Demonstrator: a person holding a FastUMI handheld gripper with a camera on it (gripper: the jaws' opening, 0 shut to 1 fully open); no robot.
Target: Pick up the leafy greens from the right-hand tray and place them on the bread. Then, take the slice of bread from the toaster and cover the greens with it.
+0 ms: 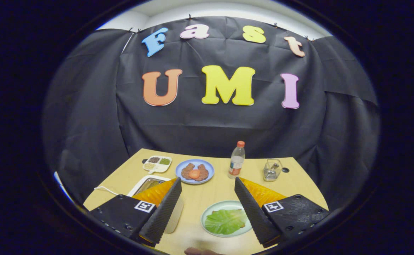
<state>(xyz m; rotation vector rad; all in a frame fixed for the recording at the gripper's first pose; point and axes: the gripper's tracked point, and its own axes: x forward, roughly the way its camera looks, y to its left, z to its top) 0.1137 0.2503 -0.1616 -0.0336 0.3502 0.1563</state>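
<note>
The leafy greens (225,221) lie flat on a pale green plate (207,212), low between my fingers and close to the right finger. My gripper (207,180) is open and holds nothing, hovering above the table. Beyond the fingertips a blue plate (208,166) carries brown pieces (187,170) with an orange-red round slice on top. A white toaster (146,184) with a metal top sits behind my left finger, which hides part of it; I cannot make out its bread slice.
A small divided seasoning tray (157,163) stands at the back left of the wooden table (207,193). An orange-capped bottle (236,161) and a small glass jar (272,170) stand at the back right. A white cable (104,189) runs left of the toaster.
</note>
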